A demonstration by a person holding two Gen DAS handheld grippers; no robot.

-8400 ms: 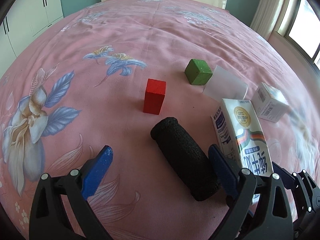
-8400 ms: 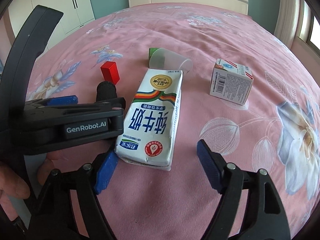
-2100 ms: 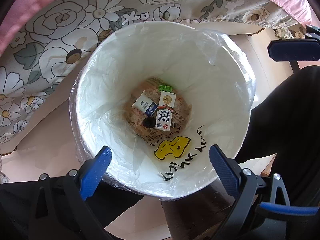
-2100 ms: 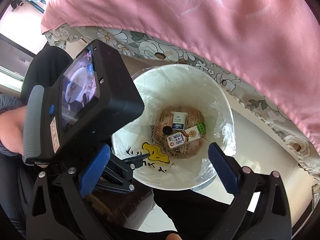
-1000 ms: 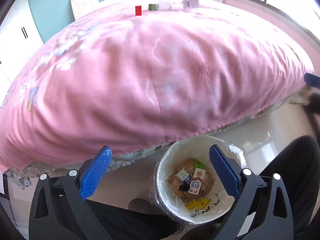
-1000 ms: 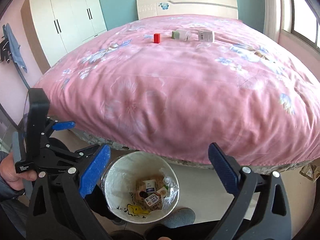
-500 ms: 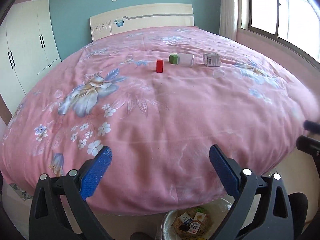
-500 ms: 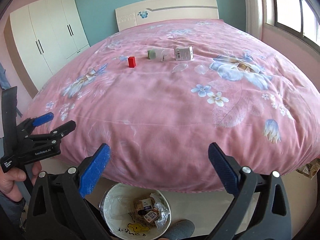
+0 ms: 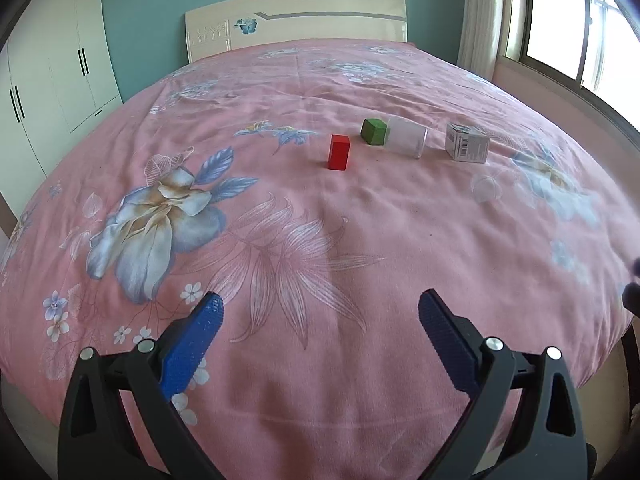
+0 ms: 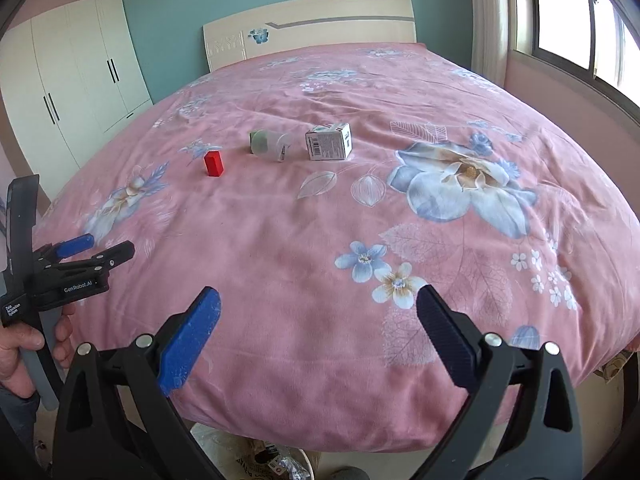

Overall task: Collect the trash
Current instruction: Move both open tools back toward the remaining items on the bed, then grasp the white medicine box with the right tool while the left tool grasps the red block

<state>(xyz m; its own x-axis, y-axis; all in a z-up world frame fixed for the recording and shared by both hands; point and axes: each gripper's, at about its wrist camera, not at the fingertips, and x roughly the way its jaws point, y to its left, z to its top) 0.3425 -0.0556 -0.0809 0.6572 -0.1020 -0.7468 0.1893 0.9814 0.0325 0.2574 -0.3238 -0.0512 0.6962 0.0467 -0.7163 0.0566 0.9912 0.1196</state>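
Note:
A red block (image 9: 339,151), a green block (image 9: 374,131), a clear plastic cup (image 9: 406,142) lying on its side and a small white carton (image 9: 467,148) sit far back on the pink flowered bed. They also show in the right wrist view: red block (image 10: 213,163), cup (image 10: 269,145), carton (image 10: 329,141). My left gripper (image 9: 319,322) is open and empty above the bed's near part. My right gripper (image 10: 318,318) is open and empty above the bed's near edge. The left gripper (image 10: 90,249) shows at the left of the right wrist view.
The rim of a lined trash bin (image 10: 256,458) peeks out below the bed's near edge. A white wardrobe (image 9: 52,72) stands at the left, the headboard (image 9: 296,20) at the back, and a window (image 9: 560,28) at the right.
Both grippers have risen from over the bin and tilted up to face the bed. The objects on the bed look nearer. Both stay open and empty.

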